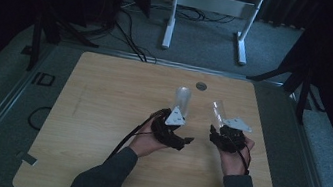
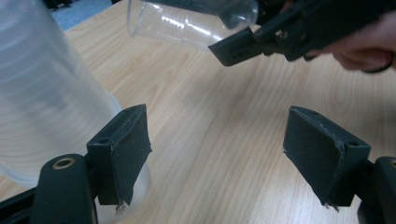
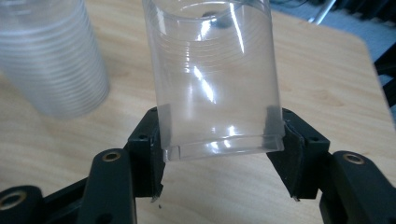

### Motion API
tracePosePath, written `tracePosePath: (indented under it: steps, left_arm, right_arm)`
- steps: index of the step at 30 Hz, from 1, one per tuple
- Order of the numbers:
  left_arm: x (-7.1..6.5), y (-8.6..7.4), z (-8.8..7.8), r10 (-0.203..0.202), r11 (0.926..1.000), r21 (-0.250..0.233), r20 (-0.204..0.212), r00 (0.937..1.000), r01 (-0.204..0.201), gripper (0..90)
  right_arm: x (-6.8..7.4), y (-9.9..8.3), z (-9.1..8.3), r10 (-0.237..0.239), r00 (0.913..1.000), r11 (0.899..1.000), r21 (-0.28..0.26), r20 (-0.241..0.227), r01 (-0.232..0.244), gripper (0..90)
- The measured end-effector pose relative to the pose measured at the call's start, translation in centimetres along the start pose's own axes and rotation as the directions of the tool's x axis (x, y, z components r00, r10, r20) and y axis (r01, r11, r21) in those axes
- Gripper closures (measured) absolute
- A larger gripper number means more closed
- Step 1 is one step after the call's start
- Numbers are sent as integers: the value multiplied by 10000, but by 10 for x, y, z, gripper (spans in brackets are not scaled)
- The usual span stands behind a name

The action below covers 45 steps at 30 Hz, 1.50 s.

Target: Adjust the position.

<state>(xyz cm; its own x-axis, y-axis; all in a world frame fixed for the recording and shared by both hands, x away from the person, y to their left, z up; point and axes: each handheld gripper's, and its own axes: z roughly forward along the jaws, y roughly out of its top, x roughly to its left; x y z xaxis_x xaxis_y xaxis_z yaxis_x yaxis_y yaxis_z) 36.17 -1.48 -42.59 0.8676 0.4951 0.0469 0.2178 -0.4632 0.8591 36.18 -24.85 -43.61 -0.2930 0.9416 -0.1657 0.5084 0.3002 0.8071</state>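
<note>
A stack of clear plastic cups (image 1: 182, 99) stands mouth down near the middle of the wooden table (image 1: 100, 113). My right gripper (image 1: 218, 126) is shut on the base of a single clear cup (image 1: 217, 111), which it holds above the table, tilted, with its mouth away from me. In the right gripper view the pads press both sides of that cup (image 3: 217, 79), and the stack (image 3: 51, 60) stands to the left. My left gripper (image 2: 224, 154) is open with bare table between its pads. The stack (image 2: 42, 102) stands just outside its left pad (image 2: 123, 144). The held cup (image 2: 187, 23) and the right gripper (image 2: 289, 32) hang beyond.
A round grey grommet (image 1: 201, 86) sits in the table's far middle. Metal clips (image 1: 28, 158) mark the near corners. Beyond the far edge, a white desk frame (image 1: 213, 10) and cables (image 1: 128, 32) lie on the grey floor.
</note>
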Motion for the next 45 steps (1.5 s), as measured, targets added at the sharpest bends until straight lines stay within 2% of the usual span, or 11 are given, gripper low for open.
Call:
tracePosePath:
  steps: [8,13,17,22,29,34,35,45]
  left_arm:
    - [4,6,-1,-189,9997,-162,-320,9993,184,229]
    - [10,11,-2,-671,9967,-493,-552,9962,644,238]
    - [11,16,-2,-877,9943,-668,-648,9940,833,259]
    - [12,22,0,-1115,9913,-773,-587,9920,1069,265]
    - [13,25,4,-1176,9907,-762,-597,9913,1130,282]
    - [13,32,7,-1374,9863,-994,-542,9890,1315,295]
    - [14,33,8,-1524,9837,-1028,-447,9873,1472,295]
    - [16,45,14,-1737,9796,-1089,-340,9842,1691,295]
  right_arm:
    - [7,1,1,438,9988,9979,-489,234,-426,419]
    - [13,3,0,688,9967,9936,-926,428,-646,419]
    - [14,2,0,770,9959,9912,-1117,481,-712,419]
    - [13,0,-3,979,9936,9844,-1523,559,-884,419]
    - [13,-1,-4,1029,9929,9808,-1725,600,-912,418]
    - [13,-3,-8,1104,9914,9719,-2164,707,-928,419]
    - [13,-3,-9,1077,9915,9707,-2232,732,-890,419]
    - [13,-5,-12,1195,9890,9593,-2667,866,-926,419]
